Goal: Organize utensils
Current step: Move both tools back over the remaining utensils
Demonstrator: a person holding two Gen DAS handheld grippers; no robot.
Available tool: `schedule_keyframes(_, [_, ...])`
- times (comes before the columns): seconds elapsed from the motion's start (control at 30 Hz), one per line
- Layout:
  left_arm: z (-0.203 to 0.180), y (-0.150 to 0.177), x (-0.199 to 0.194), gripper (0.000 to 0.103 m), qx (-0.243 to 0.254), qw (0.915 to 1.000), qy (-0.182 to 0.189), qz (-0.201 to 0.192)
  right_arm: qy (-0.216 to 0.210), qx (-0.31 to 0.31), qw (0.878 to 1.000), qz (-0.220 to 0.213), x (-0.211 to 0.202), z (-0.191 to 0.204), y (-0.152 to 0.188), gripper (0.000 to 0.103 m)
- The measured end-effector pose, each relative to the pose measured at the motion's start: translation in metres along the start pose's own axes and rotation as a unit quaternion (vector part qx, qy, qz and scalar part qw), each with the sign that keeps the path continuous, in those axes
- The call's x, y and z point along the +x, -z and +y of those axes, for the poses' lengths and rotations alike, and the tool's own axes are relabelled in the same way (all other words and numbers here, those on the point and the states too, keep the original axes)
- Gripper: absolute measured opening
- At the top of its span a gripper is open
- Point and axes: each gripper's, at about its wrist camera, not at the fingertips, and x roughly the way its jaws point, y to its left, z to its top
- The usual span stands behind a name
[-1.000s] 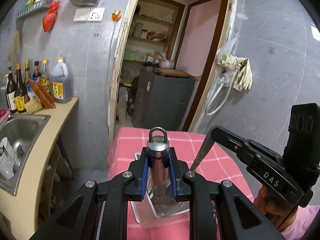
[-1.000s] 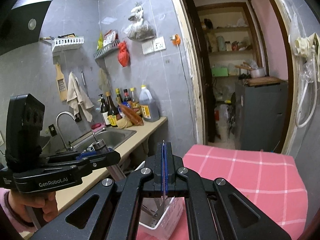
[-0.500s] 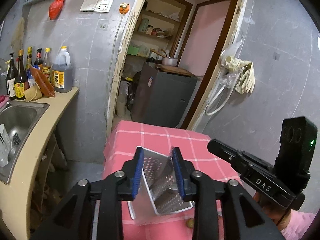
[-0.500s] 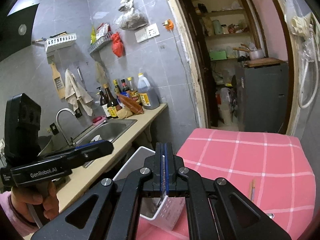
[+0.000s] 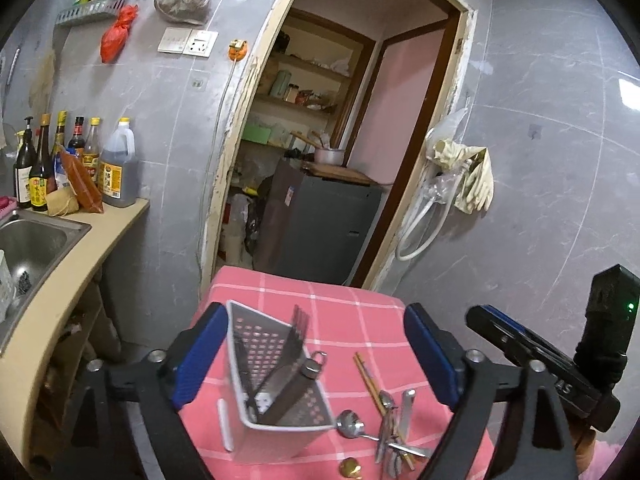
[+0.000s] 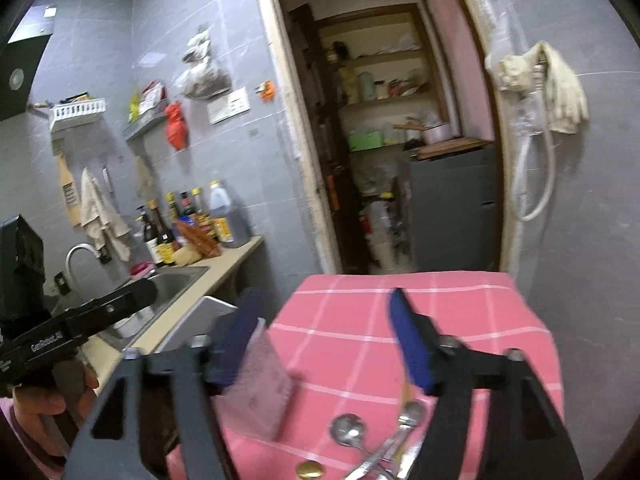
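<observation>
Both grippers' jaws spread wide above utensil holder (image 5: pixel 276 392), spoons (image 5: pixel 354 428) loose

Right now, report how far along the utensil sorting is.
Done: a steel-handled tool stands in the white holder. In hand: nothing; left gripper and right gripper are both open. Left: spoons, chopsticks and other cutlery lie loose on the pink tablecloth.

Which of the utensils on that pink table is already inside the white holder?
The steel-handled tool with the ring at its end. It leans inside the white holder, while the spoon and chopsticks lie loose on the tablecloth beside it.
</observation>
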Motion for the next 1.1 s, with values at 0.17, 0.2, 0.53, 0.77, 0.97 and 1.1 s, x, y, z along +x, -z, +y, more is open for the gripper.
schedule_keyframes(0.17, [-0.021, 0.02, -0.008, 0.102, 0.012, 0.9992, -0.025, -0.029, 0.035, 0.007, 0.999, -0.017, -0.022, -0.024, 0.005, 0.091])
schedule_keyframes(0.2, [-0.027, 0.026, -0.01, 0.102, 0.02, 0.9986, -0.033, -0.035, 0.042, 0.006, 0.999, -0.021, -0.027, -0.028, 0.007, 0.095])
schedule_keyframes(0.53, [-0.062, 0.07, -0.011, 0.102, 0.049, 0.9964, -0.059, -0.035, 0.072, -0.015, 0.997, -0.015, -0.046, -0.059, 0.035, 0.102])
schedule_keyframes(0.77, [-0.064, 0.107, 0.003, 0.102, 0.04, 0.9961, -0.077, 0.015, 0.07, -0.015, 0.997, 0.024, -0.032, -0.086, 0.065, 0.102])
schedule_keyframes(0.97, [-0.06, 0.134, 0.017, 0.102, 0.009, 0.9942, -0.084, 0.067, 0.057, -0.014, 0.996, 0.066, -0.011, -0.106, 0.092, 0.102])
schedule_keyframes(1.1, [-0.055, 0.148, 0.032, 0.102, -0.014, 0.9914, -0.083, 0.1, 0.046, -0.009, 0.995, 0.089, 0.004, -0.116, 0.107, 0.102])
